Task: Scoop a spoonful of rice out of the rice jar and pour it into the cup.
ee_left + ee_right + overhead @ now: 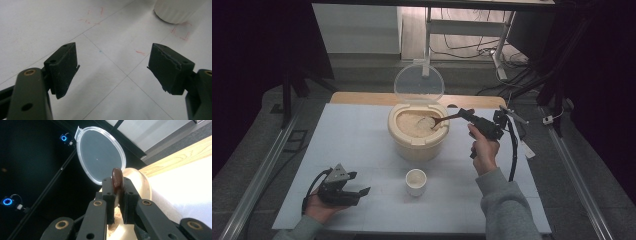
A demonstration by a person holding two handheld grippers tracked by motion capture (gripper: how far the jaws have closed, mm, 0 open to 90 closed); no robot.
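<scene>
Right gripper (pixel 468 116) clamped on the wooden spoon (pixel 439 121), whose bowl lies ahead of the jaws in the rice bin (pixel 418 131). Scoop apparently under way; transfer to the cup (pixel 416 181) remains. Left gripper (pixel 357 184) idle, jaws apart, cup just beyond.

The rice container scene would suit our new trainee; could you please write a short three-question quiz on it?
1. True or false: the container's clear lid stands open.
2. What does the right gripper hold? A) a wooden spoon B) the white cup C) nothing
3. Where does the left gripper sit relative to the white cup?

Key:
1. True.
2. A: its jaws are shut on the wooden spoon, whose bowl lies in the rice.
3. To the cup's left in the high view, open and empty, apart from it.
</scene>
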